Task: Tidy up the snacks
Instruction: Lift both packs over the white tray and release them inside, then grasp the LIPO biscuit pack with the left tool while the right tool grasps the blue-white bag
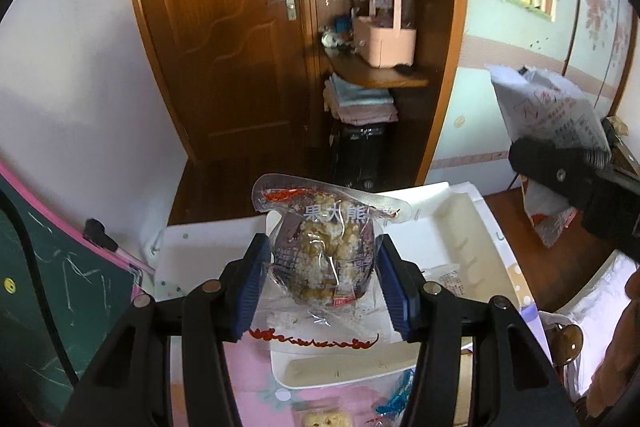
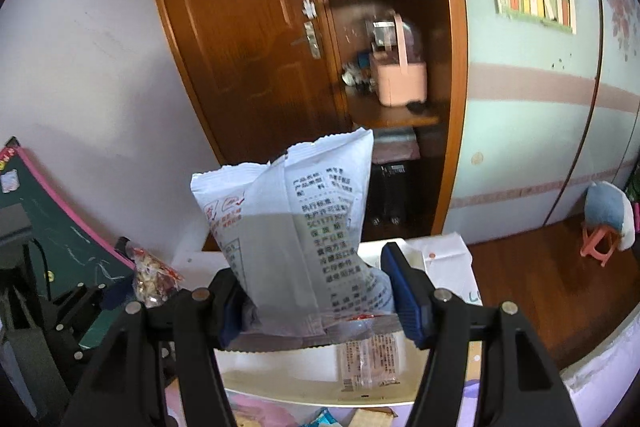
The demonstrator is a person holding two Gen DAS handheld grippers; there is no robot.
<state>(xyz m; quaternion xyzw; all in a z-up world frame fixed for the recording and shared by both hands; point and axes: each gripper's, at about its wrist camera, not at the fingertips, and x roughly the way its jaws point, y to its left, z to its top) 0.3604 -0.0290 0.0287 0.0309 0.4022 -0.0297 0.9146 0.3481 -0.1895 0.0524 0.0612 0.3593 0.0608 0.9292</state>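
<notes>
My left gripper (image 1: 322, 275) is shut on a clear bag of brown popcorn-like snack (image 1: 324, 263) with red trim, held above a white divided tray (image 1: 436, 227). The right gripper (image 2: 316, 291) is shut on a tall white snack bag (image 2: 296, 227) printed with text, held upright over the same white tray (image 2: 280, 375). A small wrapped snack (image 2: 370, 359) lies in that tray. In the left wrist view the white bag (image 1: 552, 111) and right gripper (image 1: 560, 179) show at the right. In the right wrist view the popcorn bag (image 2: 150, 279) shows at the left.
A brown door (image 1: 224, 39) and an open wooden shelf with a pink caddy (image 1: 382, 39) stand behind. A green chalkboard (image 1: 60, 287) leans at left. More wrapped snacks (image 1: 324, 417) lie on the pink cloth at the near edge. A small pink stool (image 2: 598, 243) is on the wooden floor.
</notes>
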